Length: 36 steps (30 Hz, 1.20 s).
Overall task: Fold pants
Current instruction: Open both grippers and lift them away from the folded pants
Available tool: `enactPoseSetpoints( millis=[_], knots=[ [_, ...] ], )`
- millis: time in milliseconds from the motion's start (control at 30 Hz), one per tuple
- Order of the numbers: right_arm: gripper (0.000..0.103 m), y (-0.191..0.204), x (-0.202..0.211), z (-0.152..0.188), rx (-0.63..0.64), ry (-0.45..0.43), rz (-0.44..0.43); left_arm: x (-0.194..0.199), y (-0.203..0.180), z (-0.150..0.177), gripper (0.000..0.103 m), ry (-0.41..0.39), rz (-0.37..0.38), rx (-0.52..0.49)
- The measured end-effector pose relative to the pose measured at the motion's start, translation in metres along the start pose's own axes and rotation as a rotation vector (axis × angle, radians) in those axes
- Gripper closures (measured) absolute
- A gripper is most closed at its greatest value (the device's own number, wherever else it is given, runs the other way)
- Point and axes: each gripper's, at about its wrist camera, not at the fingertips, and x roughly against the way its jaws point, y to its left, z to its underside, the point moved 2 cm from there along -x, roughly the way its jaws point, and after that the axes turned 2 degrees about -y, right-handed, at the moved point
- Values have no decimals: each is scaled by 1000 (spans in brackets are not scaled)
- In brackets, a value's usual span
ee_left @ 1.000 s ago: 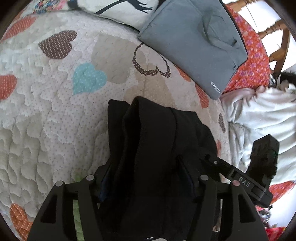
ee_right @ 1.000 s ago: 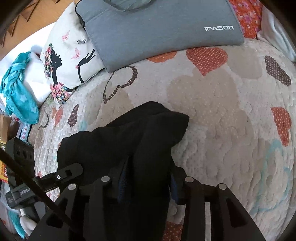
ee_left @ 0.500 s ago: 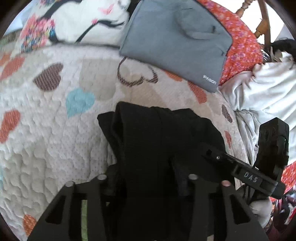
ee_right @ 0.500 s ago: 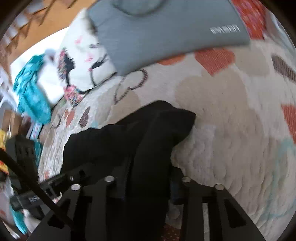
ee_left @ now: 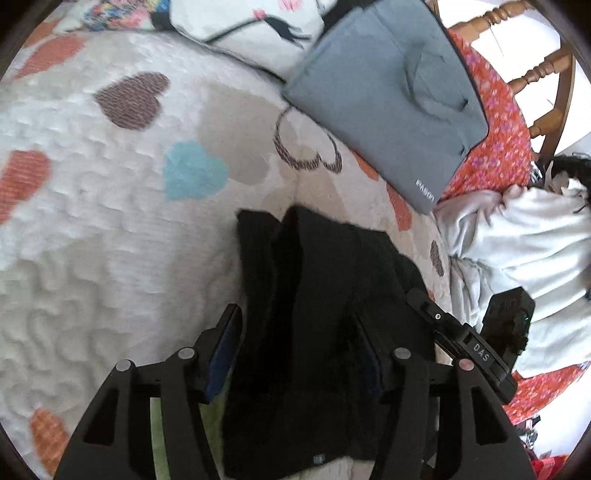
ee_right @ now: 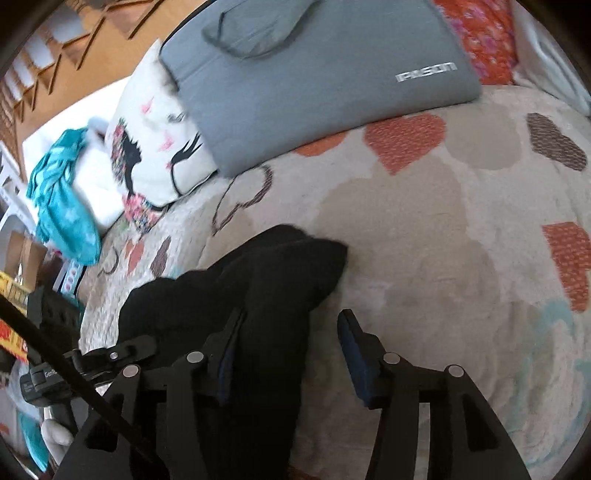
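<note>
Black pants (ee_left: 317,332), a soft, thick bundle, lie on a heart-print quilted bed (ee_left: 110,229) as the left gripper (ee_left: 299,343) and right gripper (ee_right: 291,343) have just been opening, jaws apart around the cloth. Pulling back carelessly could snag and undo the fold.

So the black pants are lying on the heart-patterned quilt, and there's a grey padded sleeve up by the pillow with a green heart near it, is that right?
Nearly: no green heart shows. The left wrist view shows a blue heart on the heart-patterned quilt. The rest holds: the black pants lie on the quilt, and the grey padded sleeve lies by the white printed pillow.
</note>
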Motion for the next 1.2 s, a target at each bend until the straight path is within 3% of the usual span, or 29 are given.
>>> enactPoseSetpoints(
  millis=[100,200,267,367,400,467,533,700,1000,1133,1200],
  knots=[
    [45,1,16,-5,3,-63,34,40,-4,-6,47,-88,-54,-5],
    [45,1,26,-9,-2,-110,32,55,-21,-20,47,-140,-13,-22],
    [45,0,29,-9,-15,-129,22,47,-35,-31,47,-135,11,-41],
    [45,3,29,-8,1,-128,26,14,-49,-42,47,-102,-13,-79],
    [45,3,30,-6,9,-128,32,-1,-49,-43,47,-77,-38,-86],
    [45,3,30,-4,13,-125,31,-28,-45,-43,47,-44,-160,-107],
    [45,2,31,-3,13,-124,29,-46,-37,-42,42,-38,-246,-133],
    [45,2,32,0,18,-135,46,-31,-35,-41,40,-52,-213,-113],
    [41,36,58,37,52,-154,80,47,-61,24,40,-148,-279,-271],
    [39,51,73,82,61,-131,102,87,-74,65,40,-258,-368,-349],
    [36,57,83,103,61,-133,113,105,-82,80,32,-335,-424,-380]
  ],
)
